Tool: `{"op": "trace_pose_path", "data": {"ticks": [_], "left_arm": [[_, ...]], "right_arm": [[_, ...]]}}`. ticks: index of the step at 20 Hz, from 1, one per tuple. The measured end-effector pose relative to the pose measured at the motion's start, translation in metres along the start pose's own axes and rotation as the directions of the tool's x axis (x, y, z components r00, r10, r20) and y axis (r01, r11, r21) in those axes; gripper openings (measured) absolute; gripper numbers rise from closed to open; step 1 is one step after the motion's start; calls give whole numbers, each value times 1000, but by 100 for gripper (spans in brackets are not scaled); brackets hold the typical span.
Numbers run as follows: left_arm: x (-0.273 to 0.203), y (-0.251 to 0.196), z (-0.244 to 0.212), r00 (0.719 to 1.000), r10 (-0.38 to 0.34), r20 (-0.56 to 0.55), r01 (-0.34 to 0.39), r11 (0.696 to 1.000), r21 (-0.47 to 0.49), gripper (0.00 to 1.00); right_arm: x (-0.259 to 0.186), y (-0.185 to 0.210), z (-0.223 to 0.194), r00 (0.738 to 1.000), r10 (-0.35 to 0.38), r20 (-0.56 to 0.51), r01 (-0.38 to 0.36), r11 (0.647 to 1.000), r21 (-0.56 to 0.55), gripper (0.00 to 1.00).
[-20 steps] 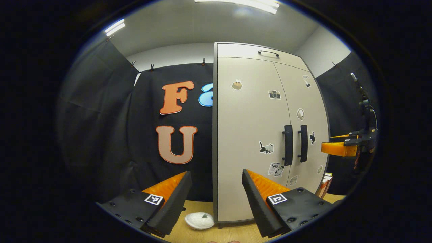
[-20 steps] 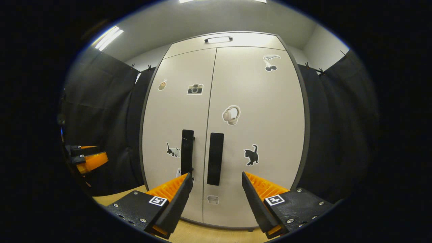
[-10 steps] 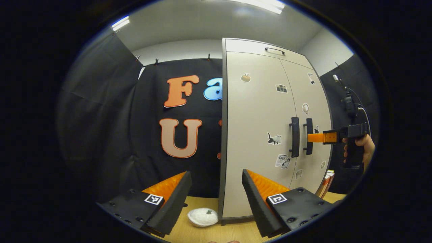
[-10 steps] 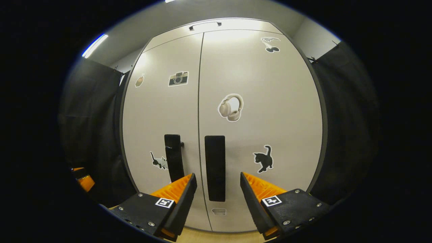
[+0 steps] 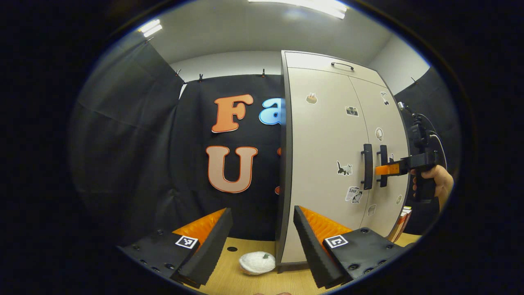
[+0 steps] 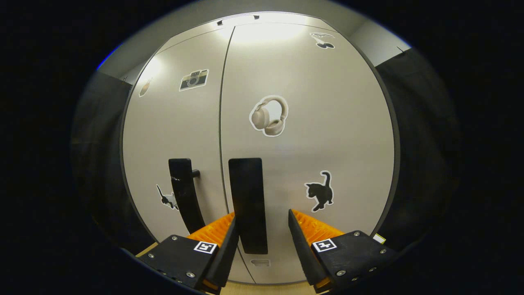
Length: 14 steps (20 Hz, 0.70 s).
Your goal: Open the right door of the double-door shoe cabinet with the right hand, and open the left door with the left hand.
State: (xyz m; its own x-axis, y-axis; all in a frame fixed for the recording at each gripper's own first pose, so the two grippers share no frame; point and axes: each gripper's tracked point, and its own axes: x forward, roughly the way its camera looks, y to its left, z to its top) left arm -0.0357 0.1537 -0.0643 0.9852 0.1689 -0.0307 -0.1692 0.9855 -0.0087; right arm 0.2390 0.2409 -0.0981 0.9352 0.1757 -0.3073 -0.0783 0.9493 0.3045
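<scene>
The pale double-door shoe cabinet [image 6: 335, 123] stands with both doors shut. In the right gripper view the right door's black handle [image 6: 247, 196] reaches down between my fingers. My right gripper [image 6: 262, 215] is open around the handle's lower part, not pressing on it. The left door's black handle [image 6: 183, 192] is just to its left. In the left gripper view the cabinet [image 5: 323, 164] is seen at an angle on the right. My left gripper [image 5: 262, 223] is open and holds nothing, well short of the cabinet's near corner. The right gripper [image 5: 380, 169], held by a hand [image 5: 436, 180], sits at the handles [image 5: 367, 166].
A white round object [image 5: 256, 262] lies on the wooden surface [image 5: 245, 282] by the cabinet's front corner. Some books [image 5: 403, 221] stand to the right of the cabinet. Black cloth walls close in on both sides.
My right gripper has moved in toward the cabinet, so the right door's handle now lies between its fingers. The left gripper's view has swung a little leftward; both doors stay shut.
</scene>
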Motion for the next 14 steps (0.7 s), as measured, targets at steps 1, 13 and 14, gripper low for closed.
{"op": "trace_pose_path", "data": {"ticks": [1,13,14], "left_arm": [[0,4,-1,1000,6,-2,-6,1000,-1,96],[-20,0,5,1000,19,-16,-19,1000,-1,96],[-23,-2,8,1000,16,-9,-16,1000,2,96]], "right_arm": [[6,2,2,1000,-2,7,2,1000,13,64],[-11,13,-2,993,112,-29,-110,992,65,18],[-14,13,0,992,126,-16,-124,990,66,18]]}}
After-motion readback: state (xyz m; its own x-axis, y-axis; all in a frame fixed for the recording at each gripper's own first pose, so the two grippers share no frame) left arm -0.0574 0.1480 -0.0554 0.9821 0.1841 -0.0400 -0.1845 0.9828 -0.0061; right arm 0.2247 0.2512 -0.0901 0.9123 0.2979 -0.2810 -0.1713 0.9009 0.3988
